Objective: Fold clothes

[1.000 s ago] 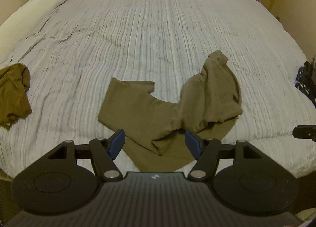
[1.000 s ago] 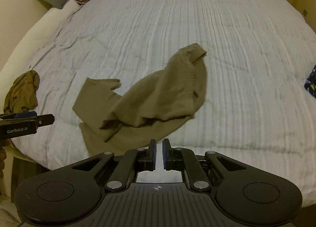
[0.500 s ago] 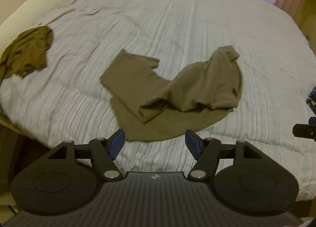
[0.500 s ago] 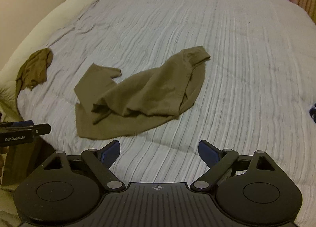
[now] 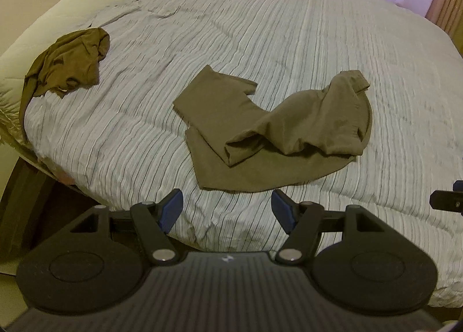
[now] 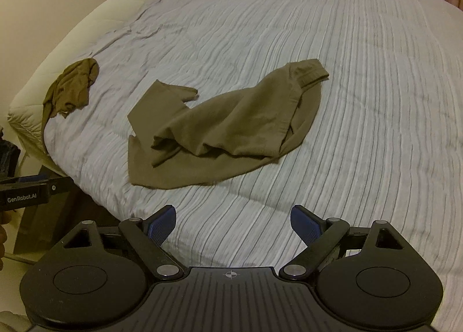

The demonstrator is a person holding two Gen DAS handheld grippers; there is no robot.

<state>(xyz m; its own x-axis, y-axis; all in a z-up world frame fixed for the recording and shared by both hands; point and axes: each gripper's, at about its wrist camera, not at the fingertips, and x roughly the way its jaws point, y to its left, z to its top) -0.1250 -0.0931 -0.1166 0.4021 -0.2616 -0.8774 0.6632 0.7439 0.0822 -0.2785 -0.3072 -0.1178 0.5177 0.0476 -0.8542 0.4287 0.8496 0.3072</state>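
Left claw (image 5: 226,210) gapes above olive shirt (image 5: 272,132).

R gripper (image 6: 233,223) jaws went from nearly shut to wide apart, empty. Both grippers pulled back from olive shirt (image 5: 277,135); L gripper (image 5: 227,210) now off shirt hem, over bedspread (image 5: 260,42).

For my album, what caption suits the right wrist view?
Open right gripper hovering over a rumpled olive shirt on a striped bedspread.
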